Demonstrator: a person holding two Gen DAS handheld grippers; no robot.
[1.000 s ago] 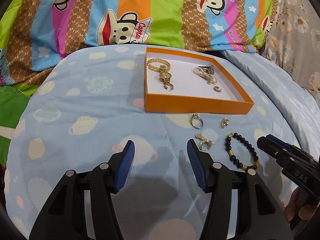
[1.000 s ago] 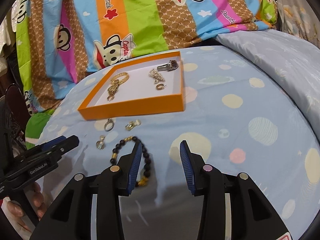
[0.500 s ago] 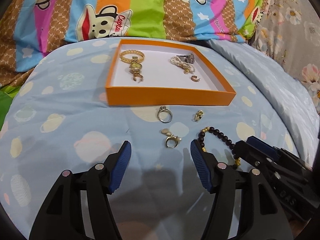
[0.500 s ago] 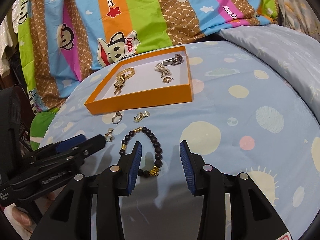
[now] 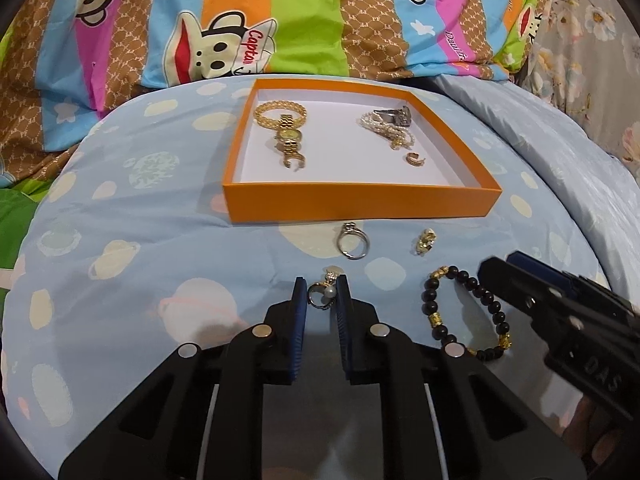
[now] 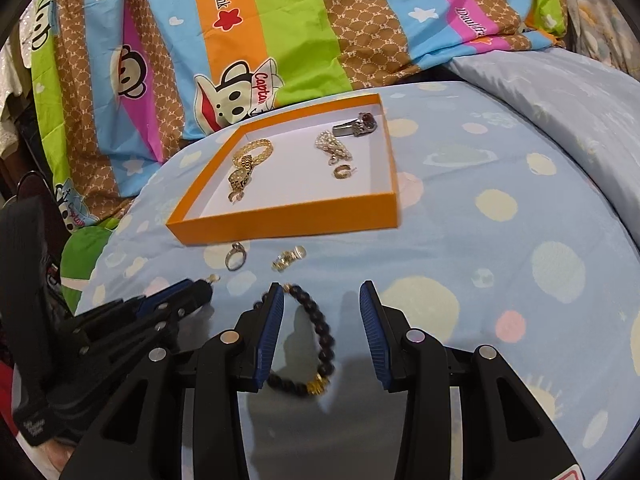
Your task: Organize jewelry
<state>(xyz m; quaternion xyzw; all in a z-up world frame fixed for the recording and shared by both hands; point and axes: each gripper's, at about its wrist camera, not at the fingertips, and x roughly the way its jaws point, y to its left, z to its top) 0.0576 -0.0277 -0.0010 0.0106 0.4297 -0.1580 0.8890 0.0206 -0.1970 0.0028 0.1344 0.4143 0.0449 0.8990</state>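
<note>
An orange box [image 5: 360,200] on the blue bedspread holds a gold watch [image 5: 286,132], a pearl piece [image 5: 386,130] and a small gold ring [image 5: 416,159]. My left gripper [image 5: 322,294] is shut on a pearl ring [image 5: 322,294] lying on the spread. In front of the box lie a silver ring [image 5: 352,240] and a gold earring [image 5: 425,240]. My right gripper [image 6: 320,312] is open over the black bead bracelet [image 6: 320,340], which also shows in the left wrist view [image 5: 460,312]. The box also shows in the right wrist view [image 6: 288,222].
A striped monkey-print quilt [image 5: 304,20] is bunched behind the box. A pale blue folded cover [image 6: 560,92] lies to the right. The bedspread [image 5: 120,240] falls away at the left.
My left gripper has closed around the pearl ring. My right gripper has moved forward so the bead bracelet lies between its open fingers.
</note>
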